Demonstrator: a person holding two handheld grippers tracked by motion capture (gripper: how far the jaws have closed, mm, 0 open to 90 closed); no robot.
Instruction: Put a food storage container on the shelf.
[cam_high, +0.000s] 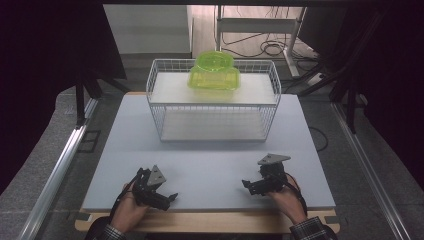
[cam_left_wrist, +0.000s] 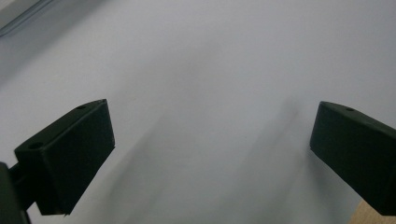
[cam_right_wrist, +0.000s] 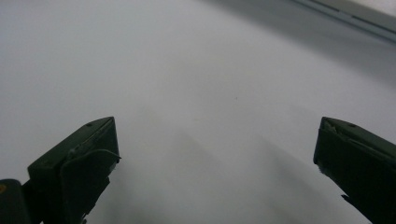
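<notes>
Two grippers, left (cam_high: 172, 196) and right (cam_high: 246, 184), rest released on the pale surface (cam_high: 210, 165). The translucent green plastic container (cam_high: 214, 72) atop the white wire rack (cam_high: 165, 107) looks light, rigid, probably slippery; grip its side walls.

On the light grey rectangular table board (cam_high: 210, 165) there is one white wire basket rack (cam_high: 165, 107), standing near the far edge of the desk, in the middle. On its upper shelf lies one translucent yellow-green plastic container (cam_high: 214, 75), with one round lid part on top of it. Near the front edge of the desk are two black two-jaw grippers: one left gripper (cam_high: 172, 196) towards the front left corner and one right gripper (cam_high: 246, 184) towards the front right corner, each with two jaws wide apart.
</notes>
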